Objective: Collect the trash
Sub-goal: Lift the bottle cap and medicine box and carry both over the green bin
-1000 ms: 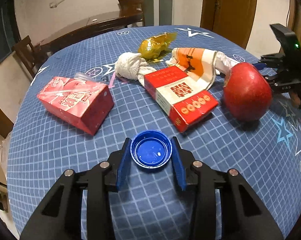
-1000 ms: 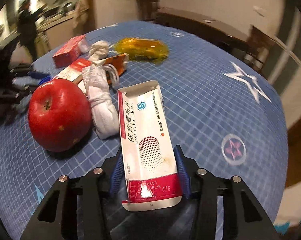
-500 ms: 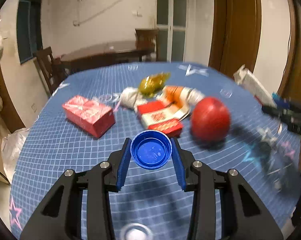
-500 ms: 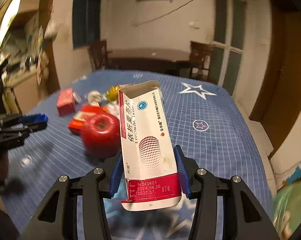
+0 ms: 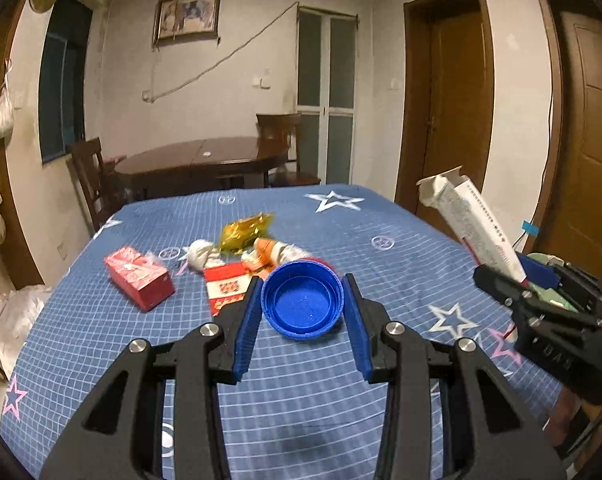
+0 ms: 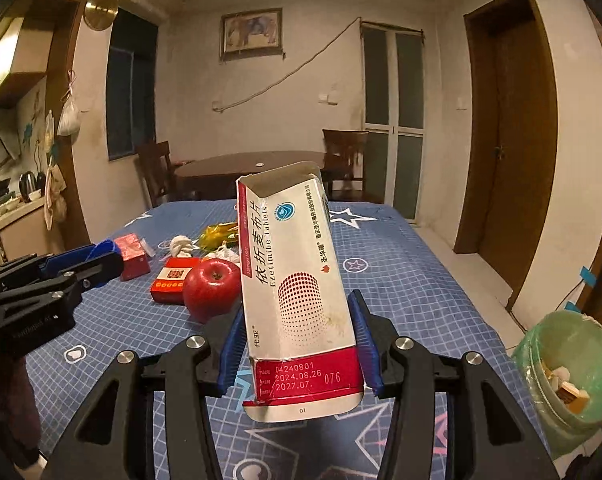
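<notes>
My left gripper (image 5: pixel 303 312) is shut on a blue bottle cap (image 5: pixel 302 299) and holds it in the air above the blue star-patterned table (image 5: pixel 381 240). My right gripper (image 6: pixel 299 346) is shut on an empty white and red tablet box (image 6: pixel 295 284), held up over the table's near right side. The box also shows at the right of the left wrist view (image 5: pixel 473 224). A bin lined with a green bag (image 6: pixel 569 360) stands on the floor at the right, with some trash inside.
On the table lie a red apple (image 6: pixel 212 287), a red cigarette pack (image 6: pixel 172 280), a red carton (image 5: pixel 139 278), a white cloth wad (image 5: pixel 201 254), a yellow wrapper (image 5: pixel 245 230) and an orange-white wrapper (image 5: pixel 277 252). A wooden table with chairs (image 5: pixel 205 160) stands behind.
Both grippers have risen and pulled back from the table with their loads. The view now takes in the room, and the green-lined bin has come into the right wrist view.
</notes>
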The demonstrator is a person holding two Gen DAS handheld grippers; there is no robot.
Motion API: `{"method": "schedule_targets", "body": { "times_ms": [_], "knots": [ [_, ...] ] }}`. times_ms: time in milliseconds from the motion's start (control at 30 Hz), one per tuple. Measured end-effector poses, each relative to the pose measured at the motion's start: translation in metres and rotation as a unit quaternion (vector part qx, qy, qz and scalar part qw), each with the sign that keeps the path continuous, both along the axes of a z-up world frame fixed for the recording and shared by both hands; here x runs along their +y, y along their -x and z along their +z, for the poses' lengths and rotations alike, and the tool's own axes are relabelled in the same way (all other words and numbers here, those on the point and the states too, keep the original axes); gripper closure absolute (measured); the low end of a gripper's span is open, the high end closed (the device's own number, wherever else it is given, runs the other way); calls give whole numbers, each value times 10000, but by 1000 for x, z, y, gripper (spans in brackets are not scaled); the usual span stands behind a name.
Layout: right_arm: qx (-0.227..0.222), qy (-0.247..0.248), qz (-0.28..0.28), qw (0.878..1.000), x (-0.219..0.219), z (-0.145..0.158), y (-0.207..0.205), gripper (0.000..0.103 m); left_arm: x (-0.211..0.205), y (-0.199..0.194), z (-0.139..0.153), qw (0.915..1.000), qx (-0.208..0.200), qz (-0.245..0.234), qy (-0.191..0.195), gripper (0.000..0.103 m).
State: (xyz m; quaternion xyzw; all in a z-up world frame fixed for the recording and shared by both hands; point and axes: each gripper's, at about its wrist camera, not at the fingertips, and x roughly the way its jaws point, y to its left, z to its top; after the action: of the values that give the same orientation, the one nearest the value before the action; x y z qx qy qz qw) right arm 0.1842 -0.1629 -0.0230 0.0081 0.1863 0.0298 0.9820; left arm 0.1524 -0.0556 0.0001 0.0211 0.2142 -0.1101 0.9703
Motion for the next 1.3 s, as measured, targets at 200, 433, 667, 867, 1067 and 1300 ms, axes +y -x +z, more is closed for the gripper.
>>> {"method": "schedule_targets", "body": {
  "times_ms": [200,433,667,867,1067,1300],
  "knots": [
    [-88,-40,-98,9999,-15,10,24,53,-20,10,5,9999,-58,-131,4,65],
    [-164,-53,-239,9996,-37,21,46,53,-44,12,10,9995,-67,-315,10,65],
    [-183,27,-614,9979,-84,34,62,53,-81,2,16,9979,-9,-634,132,65],
    [-152,40,-962,9952,-136,41,67,53,-119,-5,23,9954,-90,-942,158,65],
    [-117,70,-1357,9907,-196,47,70,53,-162,-10,25,9906,-107,-1351,171,65],
    [25,151,-1940,9809,-283,51,82,53,-230,-17,26,9803,-45,-1966,188,65]
  ]
}}
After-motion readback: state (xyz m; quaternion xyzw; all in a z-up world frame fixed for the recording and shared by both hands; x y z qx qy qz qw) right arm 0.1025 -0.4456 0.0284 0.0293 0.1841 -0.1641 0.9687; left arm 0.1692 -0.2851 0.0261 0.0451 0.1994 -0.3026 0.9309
